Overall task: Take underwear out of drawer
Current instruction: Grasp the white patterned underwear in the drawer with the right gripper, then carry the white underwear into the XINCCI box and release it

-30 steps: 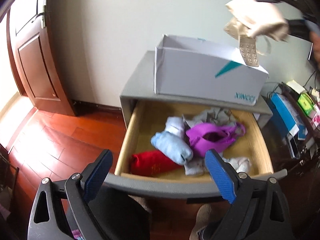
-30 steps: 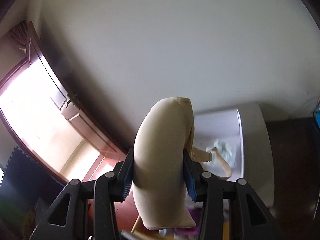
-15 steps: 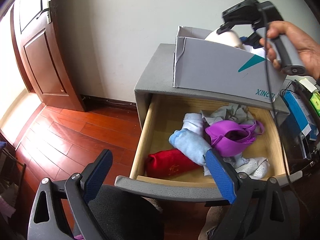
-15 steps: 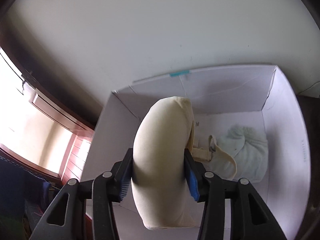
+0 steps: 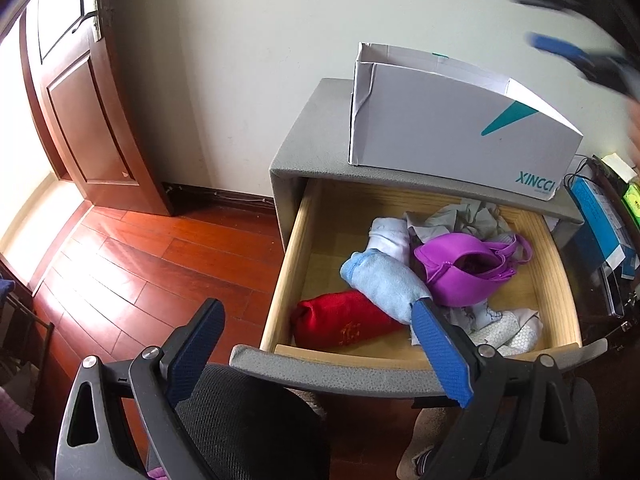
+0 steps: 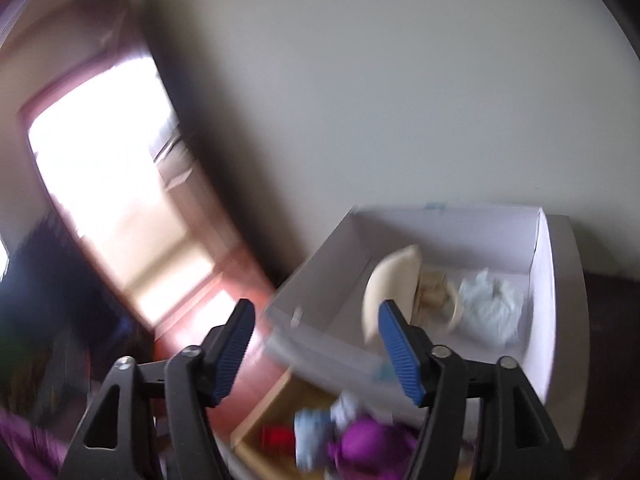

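Bedside drawer (image 5: 420,240) open; right gripper (image 6: 316,350) & left gripper (image 5: 316,356) both spread, empty. Next, prob: grab purple bra (image 5: 464,272).

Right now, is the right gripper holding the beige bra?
No, the right gripper is open and empty; the beige bra lies inside the white box.

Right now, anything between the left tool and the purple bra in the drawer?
Nothing visible. The left tool is open above the drawer front, and the purple bra lies on top of the pile, uncovered.
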The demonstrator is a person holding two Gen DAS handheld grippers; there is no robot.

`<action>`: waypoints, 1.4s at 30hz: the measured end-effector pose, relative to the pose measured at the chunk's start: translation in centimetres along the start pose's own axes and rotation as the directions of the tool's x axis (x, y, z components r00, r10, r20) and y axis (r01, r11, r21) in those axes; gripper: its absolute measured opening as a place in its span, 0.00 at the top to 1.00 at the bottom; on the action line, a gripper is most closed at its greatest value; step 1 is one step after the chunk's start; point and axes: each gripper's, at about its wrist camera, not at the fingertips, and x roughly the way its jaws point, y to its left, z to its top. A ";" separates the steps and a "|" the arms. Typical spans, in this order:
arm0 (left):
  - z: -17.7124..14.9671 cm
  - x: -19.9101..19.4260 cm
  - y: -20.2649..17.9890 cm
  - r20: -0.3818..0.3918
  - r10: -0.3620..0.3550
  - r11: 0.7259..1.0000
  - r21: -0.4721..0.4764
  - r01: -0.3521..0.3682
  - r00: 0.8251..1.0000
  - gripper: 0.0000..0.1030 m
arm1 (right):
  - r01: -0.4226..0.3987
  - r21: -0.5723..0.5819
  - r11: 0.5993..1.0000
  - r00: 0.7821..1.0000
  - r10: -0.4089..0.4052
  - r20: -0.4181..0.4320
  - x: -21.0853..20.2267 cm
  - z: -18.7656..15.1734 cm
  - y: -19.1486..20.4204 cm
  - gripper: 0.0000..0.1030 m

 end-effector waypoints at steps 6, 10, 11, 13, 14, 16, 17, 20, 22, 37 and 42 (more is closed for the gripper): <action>-0.3 0.0 -0.5 -0.007 0.001 1.000 0.006 -0.001 1.000 0.09 | 0.154 0.023 0.988 0.901 -0.131 -0.413 0.8 -11.1 -2.5 0.32; -0.5 -0.6 -0.9 0.020 -0.006 1.000 0.015 0.006 1.000 0.09 | 0.191 0.192 0.963 0.856 -0.068 -0.512 1.6 -16.7 -5.9 0.32; -0.6 -0.7 -1.0 0.027 -0.010 1.000 0.022 0.009 1.000 0.08 | 0.221 0.206 0.953 0.847 -0.083 -0.525 2.3 -17.4 -6.4 0.32; -0.8 -0.7 -1.3 0.040 -0.006 0.999 0.042 0.004 0.999 0.07 | 0.239 0.238 0.941 0.819 -0.063 -0.571 4.3 -18.7 -7.4 0.32; -0.8 -0.7 -1.4 0.045 -0.001 0.999 0.052 -0.001 0.999 0.07 | 0.249 0.254 0.935 0.809 -0.057 -0.586 5.2 -18.8 -7.7 0.32; -0.9 -0.5 -1.5 0.042 -0.001 0.998 0.060 -0.001 0.999 0.07 | 0.272 0.260 0.927 0.782 -0.055 -0.621 5.6 -20.4 -7.9 0.32; -0.8 -0.4 -1.5 0.036 -0.003 0.998 0.057 0.001 0.999 0.07 | 0.282 0.255 0.925 0.765 -0.056 -0.642 6.0 -20.8 -8.0 0.32; -0.8 0.0 -1.2 0.018 -0.008 0.999 0.043 0.007 1.000 0.07 | 0.325 0.241 0.914 0.723 -0.076 -0.687 7.4 -22.0 -8.3 0.31; -0.7 0.1 -1.0 0.012 -0.009 0.999 0.032 0.008 1.000 0.07 | 0.317 0.249 0.915 0.720 -0.061 -0.691 7.8 -22.7 -8.4 0.39; -0.7 -0.3 -1.4 0.018 -0.011 0.998 0.054 0.010 1.000 0.07 | 0.283 0.322 0.903 0.916 -0.155 -0.369 -4.7 -18.1 -4.3 0.95; -0.7 -0.4 -1.3 0.010 -0.022 0.999 0.043 0.022 1.000 0.07 | 0.210 0.327 0.921 0.967 -0.147 -0.208 -9.2 -11.1 -2.0 0.99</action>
